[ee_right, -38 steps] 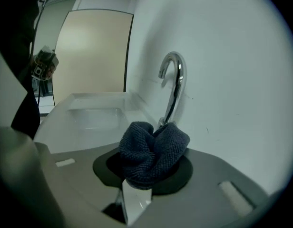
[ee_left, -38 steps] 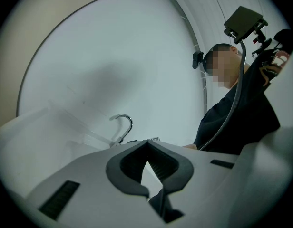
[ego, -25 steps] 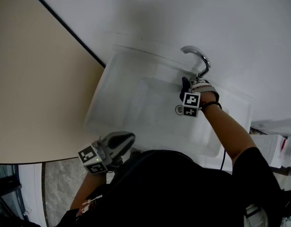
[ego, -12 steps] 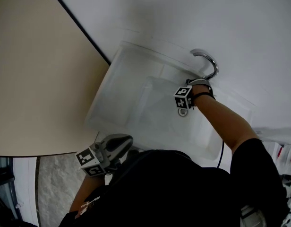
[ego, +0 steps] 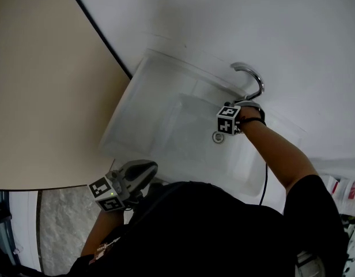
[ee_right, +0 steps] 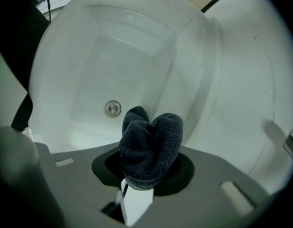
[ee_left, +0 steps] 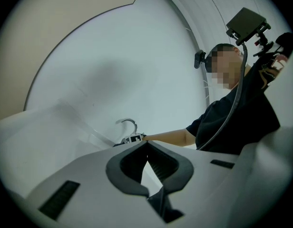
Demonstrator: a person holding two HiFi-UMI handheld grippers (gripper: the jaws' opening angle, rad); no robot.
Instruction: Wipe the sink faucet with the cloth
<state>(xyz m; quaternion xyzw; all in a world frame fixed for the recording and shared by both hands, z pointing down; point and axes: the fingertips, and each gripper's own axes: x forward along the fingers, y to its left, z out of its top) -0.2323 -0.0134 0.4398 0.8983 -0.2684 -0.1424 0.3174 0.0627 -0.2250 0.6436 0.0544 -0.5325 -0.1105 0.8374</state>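
Wipe likely unfinished | your right gripper (ego: 242,104), jaws just opening yet pinching the dark cloth (ee_right: 151,144), beside the faucet (ego: 251,78) at 1 o'clock | left gripper (ee_left: 146,145) at 7 o'clock, jaws closed, empty.

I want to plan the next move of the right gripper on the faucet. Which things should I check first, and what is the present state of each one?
1. Cloth in right gripper: ok, bunched between the jaws, though they have just been opening.
2. Cloth on faucet: not ok, it points into the sink, with the faucet off to one side.
3. Right gripper near faucet: ok, just below it in the head view.
4. Left gripper out of the way: ok, shut, empty, near the person's body.
5. Faucet wet or dry: cannot tell.
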